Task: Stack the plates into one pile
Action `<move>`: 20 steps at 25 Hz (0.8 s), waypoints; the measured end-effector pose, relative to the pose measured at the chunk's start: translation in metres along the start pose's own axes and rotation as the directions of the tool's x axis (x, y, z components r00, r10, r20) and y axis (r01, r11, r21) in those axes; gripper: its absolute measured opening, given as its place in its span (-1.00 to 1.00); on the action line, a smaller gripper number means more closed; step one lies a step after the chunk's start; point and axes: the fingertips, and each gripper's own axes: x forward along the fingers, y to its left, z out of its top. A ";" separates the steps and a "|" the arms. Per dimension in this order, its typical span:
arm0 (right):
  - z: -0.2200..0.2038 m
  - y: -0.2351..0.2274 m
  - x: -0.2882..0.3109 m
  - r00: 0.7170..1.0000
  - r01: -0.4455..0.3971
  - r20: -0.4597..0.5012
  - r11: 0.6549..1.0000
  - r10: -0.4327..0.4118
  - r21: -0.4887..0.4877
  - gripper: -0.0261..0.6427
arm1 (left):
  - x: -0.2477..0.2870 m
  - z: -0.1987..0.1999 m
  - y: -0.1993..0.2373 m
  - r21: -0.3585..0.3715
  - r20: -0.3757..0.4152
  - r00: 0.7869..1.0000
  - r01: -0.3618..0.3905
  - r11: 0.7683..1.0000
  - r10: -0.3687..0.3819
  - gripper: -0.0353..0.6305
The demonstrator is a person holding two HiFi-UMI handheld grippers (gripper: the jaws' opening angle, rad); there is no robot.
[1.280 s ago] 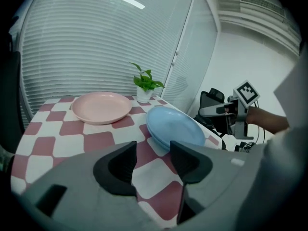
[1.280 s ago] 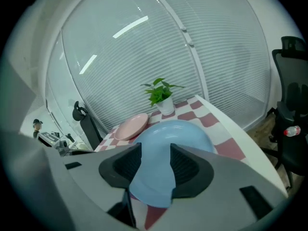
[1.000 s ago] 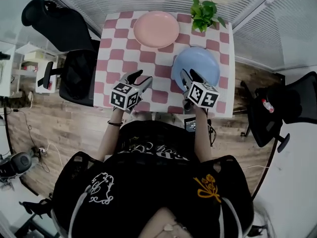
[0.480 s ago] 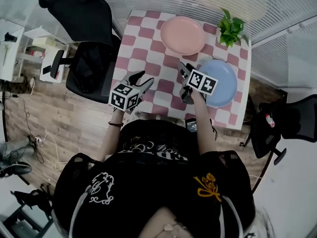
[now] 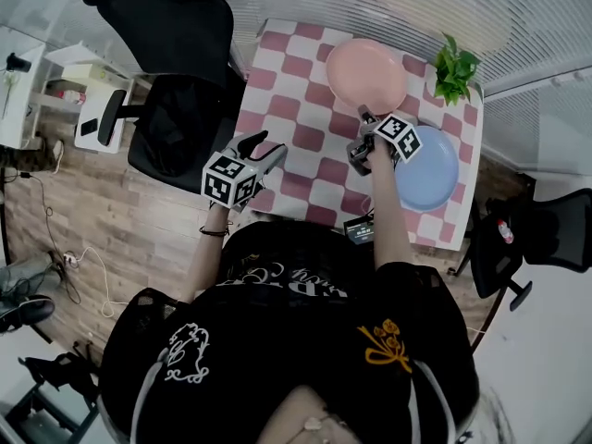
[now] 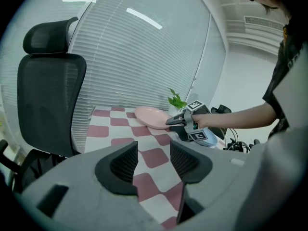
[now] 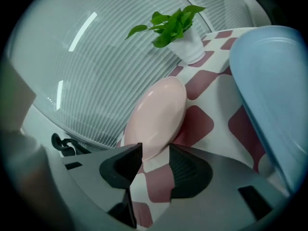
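Observation:
A pink plate (image 5: 365,63) lies at the far side of the checkered table (image 5: 296,109), and a blue plate (image 5: 430,169) lies to its right, nearer me. My right gripper (image 5: 361,135) is open between the two plates, rolled on its side. In the right gripper view the pink plate (image 7: 156,117) has its near rim right at the gap of the right gripper (image 7: 155,160); touch cannot be told. The blue plate (image 7: 272,95) fills that view's right. My left gripper (image 5: 262,148) is open and holds nothing, over the table's near left edge. The left gripper (image 6: 153,160) view shows the pink plate (image 6: 151,117) ahead.
A potted plant (image 5: 456,72) stands at the far right corner, beside the pink plate. A black office chair (image 5: 176,81) is pushed against the table's left side; another chair (image 5: 546,229) stands to the right. A small dark device (image 5: 359,231) sits at the table's near edge.
My right gripper has moved from over the blue plate across to the pink plate's near rim. The left gripper has stayed at the near left edge. The head view has shifted.

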 end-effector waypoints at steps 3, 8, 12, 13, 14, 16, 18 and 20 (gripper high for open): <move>-0.001 -0.012 0.009 0.998 0.058 0.003 0.998 -0.058 0.023 -0.42 | -0.008 -0.002 0.016 -0.002 -0.002 1.000 -0.011 1.000 0.011 -0.24; -0.003 -0.009 0.011 0.999 0.048 -0.005 0.999 -0.048 0.012 -0.51 | -0.018 -0.002 0.034 -0.013 0.005 1.000 -0.014 1.000 0.014 -0.24; -0.022 -0.005 0.002 0.993 0.019 -0.118 0.999 -0.023 -0.041 -0.53 | -0.017 -0.001 0.040 -0.020 0.004 1.000 0.001 1.000 -0.001 -0.24; -0.031 -0.003 -0.001 0.988 0.003 -0.154 0.998 -0.012 -0.064 -0.53 | -0.015 -0.001 0.041 -0.023 0.004 1.000 0.006 1.000 -0.006 -0.24; -0.040 -0.002 -0.006 0.982 -0.014 -0.189 0.996 -0.003 -0.088 -0.54 | -0.013 -0.001 0.041 -0.030 0.003 1.000 0.011 1.000 -0.011 -0.24; -0.061 0.000 -0.016 0.967 -0.046 -0.253 0.991 0.012 -0.127 -0.54 | -0.008 -0.003 0.042 -0.051 -0.004 1.000 0.016 0.999 -0.017 -0.24; -0.081 0.001 -0.025 0.952 -0.075 -0.305 0.984 0.022 -0.162 -0.54 | -0.001 -0.008 0.042 -0.079 -0.020 0.999 0.024 0.997 -0.026 -0.23; -0.100 0.002 -0.035 0.936 -0.099 -0.350 0.975 0.024 -0.198 -0.54 | 0.004 -0.015 0.041 -0.104 -0.042 0.998 0.037 0.994 -0.041 -0.23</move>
